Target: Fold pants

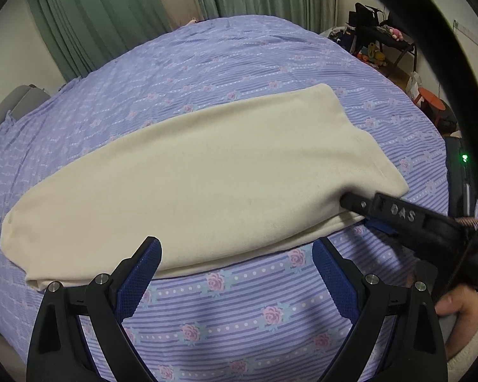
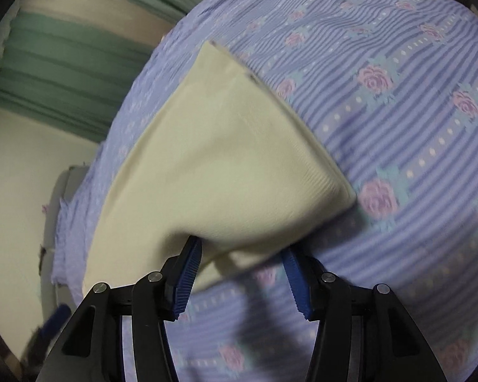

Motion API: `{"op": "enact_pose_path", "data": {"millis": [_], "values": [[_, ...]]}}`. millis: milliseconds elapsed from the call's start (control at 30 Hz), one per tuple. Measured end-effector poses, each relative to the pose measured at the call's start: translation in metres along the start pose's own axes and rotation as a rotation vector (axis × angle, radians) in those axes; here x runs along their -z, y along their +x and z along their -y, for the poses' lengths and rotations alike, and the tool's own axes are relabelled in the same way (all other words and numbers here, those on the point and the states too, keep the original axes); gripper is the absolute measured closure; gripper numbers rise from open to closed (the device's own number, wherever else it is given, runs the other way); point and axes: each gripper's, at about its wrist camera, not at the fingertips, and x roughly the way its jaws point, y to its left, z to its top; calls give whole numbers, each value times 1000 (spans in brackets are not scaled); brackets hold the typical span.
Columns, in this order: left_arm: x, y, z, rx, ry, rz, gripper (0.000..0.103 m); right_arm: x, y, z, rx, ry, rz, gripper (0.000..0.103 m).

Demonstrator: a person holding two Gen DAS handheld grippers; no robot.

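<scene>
Nearest the left wrist camera, the left tool point(image 1: 235, 270) stands apart just short of the cream pants' point(image 1: 191, 172) near fold edge; bare bedspread point(image 1: 239, 312) lies below. From the right wrist, the right tool point(image 2: 242, 261) straddles a pants corner, apart and unclamped, with striped bed free to the right.

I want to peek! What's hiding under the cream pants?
Under the cream pants lies the purple flowery bedspread. The right gripper pokes under one edge. Anything else beneath stays covered.

Both tools black plastic, angular linkage arms, silver round screw heads at joints, blue ribbed pads on fingers. Left tool point(image 1: 237, 256), right tool point(image 2: 242, 251). Right tool's side embossed "DAS". Hand point(image 1: 459, 305) with cream fuzzy sleeve cuff point(image 1: 474, 340).
</scene>
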Motion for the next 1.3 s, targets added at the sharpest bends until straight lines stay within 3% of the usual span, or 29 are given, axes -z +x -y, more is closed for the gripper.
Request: {"op": "enact_pose_path", "data": {"millis": [167, 300, 400, 600, 633, 667, 700, 933, 967, 1000, 1033, 1167, 1300], "values": [[-4, -1, 3, 7, 14, 7, 6, -4, 2, -10, 4, 6, 7, 48], [-6, -3, 3, 21, 10, 7, 6, -1, -24, -5, -52, 41, 33, 48], [-7, -2, 4, 28, 1, 2, 6, -2, -34, 1, -40, 61, 63, 48], [-8, -3, 7, 31, 21, 5, 6, -5, -17, 14, -7, 140, 30, 48], [-8, -4, 7, 32, 26, 8, 6, -4, -16, 16, -15, 149, 39, 52], [-8, -4, 7, 32, 29, 11, 6, -4, -16, 18, -2, 164, 50, 75], [-9, -4, 8, 31, 31, 11, 6, -4, -21, 18, 21, 166, 59, 87], [-8, -5, 7, 37, 13, 8, 6, -2, -32, 8, 85, 87, 101, 88], [-7, -6, 7, 36, 10, 10, 6, -3, -32, 9, 79, 97, 103, 85], [-6, -6, 6, 36, 9, 11, 6, -2, -31, 12, 67, 118, 98, 71], [-6, -7, 6, 35, 8, 10, 6, -1, -29, 17, 77, 149, 89, 65], [-5, -7, 7, 29, 6, 6, 6, 0, -19, 20, 55, 157, 109, 62], [-5, -8, 9, 24, 12, 8, 6, -3, -11, 17, 28, 140, 141, 44]]}}
